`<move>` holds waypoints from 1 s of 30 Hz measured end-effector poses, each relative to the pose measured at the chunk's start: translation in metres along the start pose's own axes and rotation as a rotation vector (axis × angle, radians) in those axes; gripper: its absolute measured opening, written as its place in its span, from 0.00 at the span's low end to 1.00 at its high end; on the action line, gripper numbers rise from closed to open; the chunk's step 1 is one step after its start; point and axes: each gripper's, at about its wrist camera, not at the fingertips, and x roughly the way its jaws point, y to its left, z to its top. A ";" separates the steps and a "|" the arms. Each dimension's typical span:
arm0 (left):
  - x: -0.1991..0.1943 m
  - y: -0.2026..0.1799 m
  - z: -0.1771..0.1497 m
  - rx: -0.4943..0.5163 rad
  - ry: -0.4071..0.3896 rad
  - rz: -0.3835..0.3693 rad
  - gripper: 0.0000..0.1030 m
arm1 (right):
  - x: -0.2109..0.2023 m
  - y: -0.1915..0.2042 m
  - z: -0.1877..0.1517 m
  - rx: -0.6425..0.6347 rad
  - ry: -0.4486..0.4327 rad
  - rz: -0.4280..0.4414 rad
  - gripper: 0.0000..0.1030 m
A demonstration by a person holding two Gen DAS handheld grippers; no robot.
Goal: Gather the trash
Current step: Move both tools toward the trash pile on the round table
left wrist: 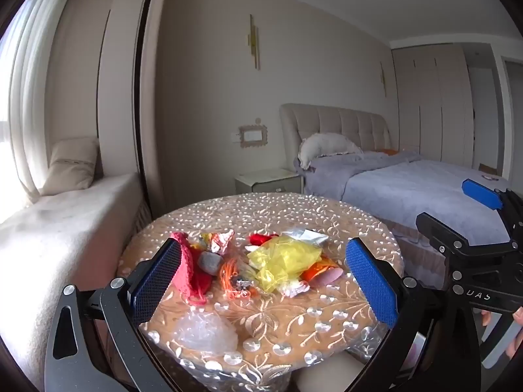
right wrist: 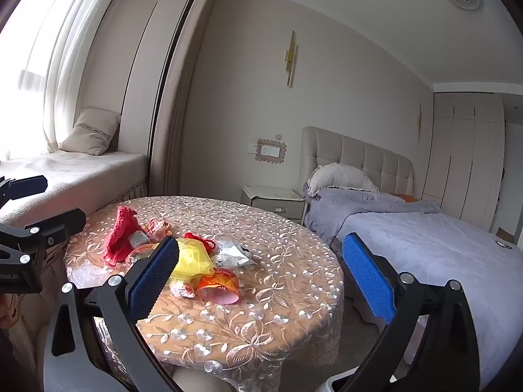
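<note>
A heap of trash lies on a round table (left wrist: pixel 327 323) (right wrist: pixel 281 300) with a patterned cloth. In it are a yellow plastic bag (left wrist: pixel 281 258) (right wrist: pixel 193 258), a red knitted piece (left wrist: pixel 191 271) (right wrist: pixel 119 240), orange thread (left wrist: pixel 228 276), crumpled foil (left wrist: pixel 217 241), a silver wrapper (right wrist: pixel 233 253) and an orange cup (right wrist: pixel 220 285) on its side. Clear crumpled plastic (left wrist: pixel 207 330) lies nearer. My left gripper (left wrist: pixel 261 281) hangs open above the table's near edge, facing the heap, nothing between its fingers. My right gripper (right wrist: pixel 261 281) is open too, over the table's right part, empty.
A bed (left wrist: pixel 408 192) (right wrist: pixel 441 254) with a grey cover stands right of the table. A nightstand (left wrist: pixel 268 179) (right wrist: pixel 274 201) is behind it. A window seat (left wrist: pixel 59 228) (right wrist: pixel 75 170) with a cushion runs along the left. Wardrobe doors (right wrist: pixel 467 156) fill the far right.
</note>
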 end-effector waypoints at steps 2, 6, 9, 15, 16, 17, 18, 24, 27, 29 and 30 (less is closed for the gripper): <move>0.000 0.000 0.000 0.001 -0.001 0.010 0.96 | 0.000 -0.001 0.000 0.012 0.003 0.002 0.96; 0.001 0.004 -0.003 -0.016 0.004 -0.002 0.96 | -0.001 0.000 0.001 -0.001 0.000 -0.003 0.96; 0.001 0.009 -0.005 -0.022 0.002 -0.002 0.96 | -0.001 -0.001 0.001 -0.002 0.003 -0.001 0.96; 0.007 0.006 -0.008 -0.022 0.009 -0.011 0.96 | -0.002 0.002 0.002 0.002 0.003 0.006 0.96; 0.007 0.007 -0.009 -0.023 0.010 -0.013 0.96 | -0.002 0.001 0.001 0.002 0.003 0.007 0.96; 0.007 0.008 -0.009 -0.023 0.010 -0.013 0.96 | -0.002 0.001 0.001 0.001 0.004 0.007 0.96; 0.007 0.008 -0.010 -0.023 0.009 -0.012 0.96 | 0.003 0.002 0.000 0.000 0.006 0.011 0.96; 0.007 0.005 -0.007 -0.022 0.016 -0.007 0.96 | 0.006 0.006 0.000 -0.013 0.011 0.021 0.96; 0.006 0.005 -0.007 -0.023 0.016 -0.008 0.96 | 0.007 0.007 0.001 -0.014 0.009 0.026 0.96; 0.004 0.005 -0.006 -0.023 0.017 -0.010 0.96 | 0.007 0.008 0.001 -0.015 0.007 0.026 0.96; 0.004 0.005 -0.006 -0.022 0.018 -0.010 0.96 | 0.008 0.008 0.001 -0.016 0.007 0.028 0.96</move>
